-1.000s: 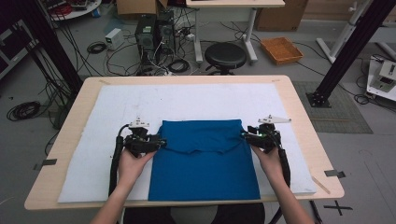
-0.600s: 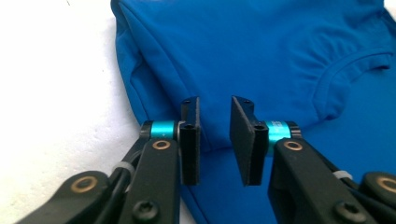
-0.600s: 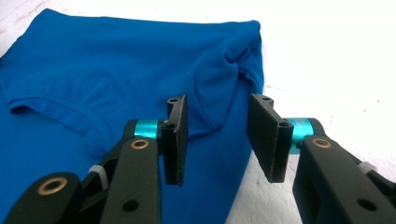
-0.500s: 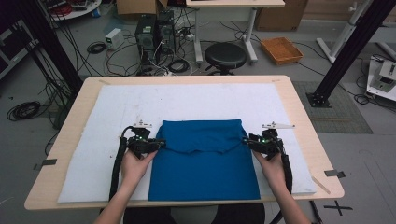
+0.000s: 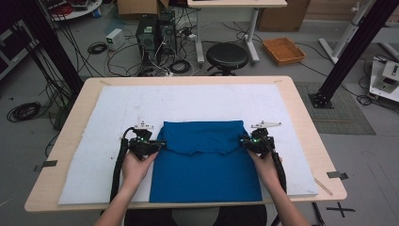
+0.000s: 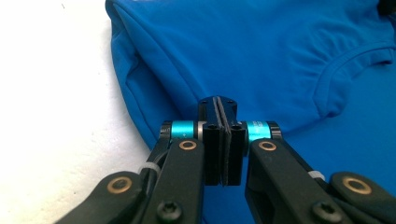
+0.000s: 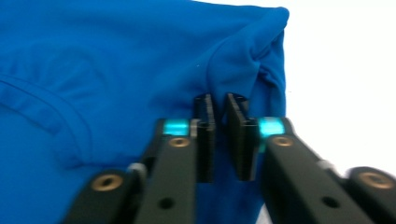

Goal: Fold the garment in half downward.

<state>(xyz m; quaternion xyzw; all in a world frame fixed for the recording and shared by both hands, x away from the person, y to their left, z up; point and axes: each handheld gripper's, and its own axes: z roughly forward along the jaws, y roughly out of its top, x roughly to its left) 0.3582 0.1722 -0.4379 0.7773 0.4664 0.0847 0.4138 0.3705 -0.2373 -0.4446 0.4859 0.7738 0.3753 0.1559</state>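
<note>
High view shows a blue T-shirt (image 5: 205, 160) lying on the white mat (image 5: 94, 141), its top folded down. The left gripper (image 5: 159, 144) has just been closing and now pinches the left fold edge; the right gripper (image 5: 243, 140) has likewise been closing, cloth between its nearly met jaws. Best to lift both edges together, level, keeping the fold taut.

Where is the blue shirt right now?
In the high view, the blue shirt lies folded on the white mat, at the table's near middle, between the left tool and right tool.
</note>
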